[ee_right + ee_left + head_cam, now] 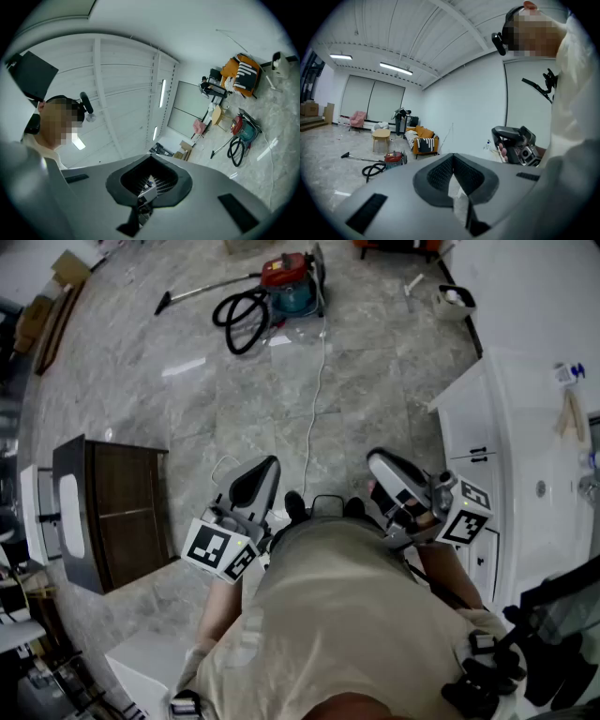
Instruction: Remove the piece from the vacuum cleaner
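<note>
Vacuum cleaner (289, 282), red-and-teal canister with coiled black hose (242, 322) and wand (202, 289): lying on the grey marble floor (187, 399), well apart from the person and both grippers. Left gripper (453, 157): jaws together, holding nothing. Right gripper (151, 159): jaws fully closed, holding nothing, tilted upward.

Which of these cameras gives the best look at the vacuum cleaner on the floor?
The head view: it shows the vacuum cleaner whole from above, with red and teal body, coiled black hose and wand. Both gripper views catch it small and far off, side on in the left, tilted in the right.
</note>
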Demonstrator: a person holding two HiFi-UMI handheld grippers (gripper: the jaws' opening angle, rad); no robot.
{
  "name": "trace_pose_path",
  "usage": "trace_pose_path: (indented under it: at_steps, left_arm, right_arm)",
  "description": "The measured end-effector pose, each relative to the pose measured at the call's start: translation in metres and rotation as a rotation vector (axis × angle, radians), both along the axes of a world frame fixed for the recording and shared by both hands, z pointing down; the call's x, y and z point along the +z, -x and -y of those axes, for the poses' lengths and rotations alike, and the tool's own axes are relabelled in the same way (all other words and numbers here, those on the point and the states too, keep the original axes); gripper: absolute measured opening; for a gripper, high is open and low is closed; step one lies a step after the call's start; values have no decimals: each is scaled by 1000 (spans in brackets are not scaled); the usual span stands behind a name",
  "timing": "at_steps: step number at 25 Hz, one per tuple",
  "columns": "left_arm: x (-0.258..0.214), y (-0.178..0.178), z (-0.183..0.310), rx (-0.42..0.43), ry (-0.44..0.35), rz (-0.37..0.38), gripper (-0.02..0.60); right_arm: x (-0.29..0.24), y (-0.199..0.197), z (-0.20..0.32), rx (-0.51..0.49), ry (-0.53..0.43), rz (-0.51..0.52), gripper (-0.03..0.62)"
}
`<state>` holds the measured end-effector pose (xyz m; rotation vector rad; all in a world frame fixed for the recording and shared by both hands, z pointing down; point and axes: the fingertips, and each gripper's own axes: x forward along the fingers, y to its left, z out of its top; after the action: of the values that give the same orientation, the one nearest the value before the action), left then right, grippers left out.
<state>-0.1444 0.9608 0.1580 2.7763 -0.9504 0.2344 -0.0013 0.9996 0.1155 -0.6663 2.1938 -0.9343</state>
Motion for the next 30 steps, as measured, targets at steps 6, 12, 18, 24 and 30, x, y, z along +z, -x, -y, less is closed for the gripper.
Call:
trace_pose_path:
  at_steps: [6,12,18,24,30]
  left_arm:
    - [7,-26,-6,-29,19,77,5]
    - [10,-52,-4,56,29,106,5]
    - [19,-74,-10,68,7,159,5]
    - [27,-63,-12,-10,55,133,5]
    - [32,-56,12,0,64,87,5]
  right_arm:
    - [-2,-20,1,-53,-13,14,3]
    - [1,-36,-9,-30,-3,79,3]
    - [4,-51,-14,-66,-24,87,3]
    - [16,-23,-13,-165,-37,-166,3]
    - [14,-6,-1,-172,-69,-243,3]
